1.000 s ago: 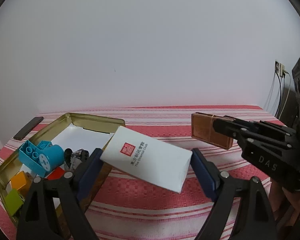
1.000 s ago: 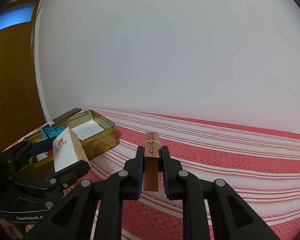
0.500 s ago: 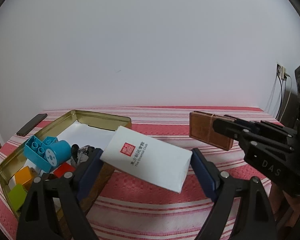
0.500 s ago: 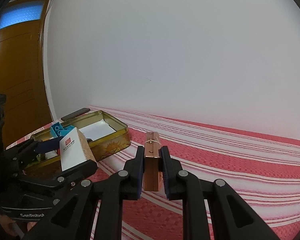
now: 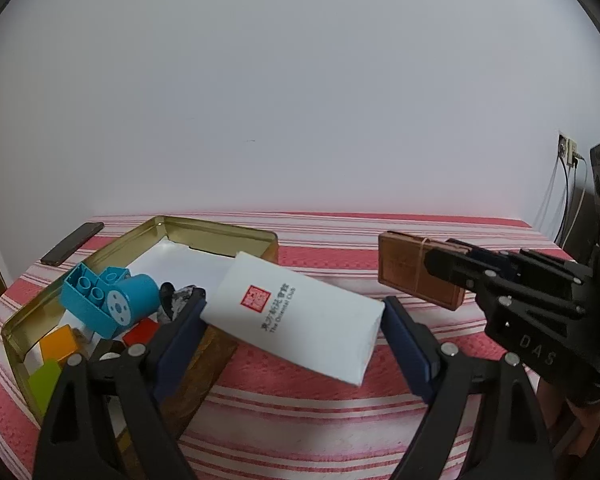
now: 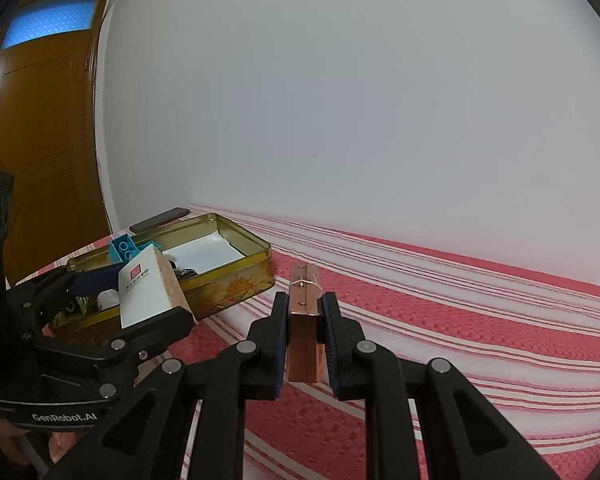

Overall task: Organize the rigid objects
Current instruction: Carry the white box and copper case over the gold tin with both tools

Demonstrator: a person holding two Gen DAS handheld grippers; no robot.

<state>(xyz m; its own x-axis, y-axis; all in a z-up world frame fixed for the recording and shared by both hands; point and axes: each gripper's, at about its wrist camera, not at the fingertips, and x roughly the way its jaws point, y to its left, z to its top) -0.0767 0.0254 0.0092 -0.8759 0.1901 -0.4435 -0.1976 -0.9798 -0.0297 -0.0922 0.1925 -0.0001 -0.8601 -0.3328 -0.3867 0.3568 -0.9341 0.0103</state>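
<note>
White carton (image 5: 296,314): flat rectangular box with a red seal, pinched across its long ends by the left claw (image 5: 294,334), lifted clear of the desk (image 5: 380,420), tilted, at about 3 o'clock of the gold tin (image 5: 220,232). Likely light and stiff; thin walls may dent, so grip at the ends.

Brown wooden box (image 6: 305,328): slim, tied with thin cord, on edge, pinched across its broad faces by the right claw (image 6: 304,346), also clear of the desk. Probably rigid, heavier, smooth; hold mid-body.

Gold tin: open, at the desk's 9 o'clock side, holding a blue brick (image 5: 104,304) and coloured blocks; its rear half looks free.
</note>
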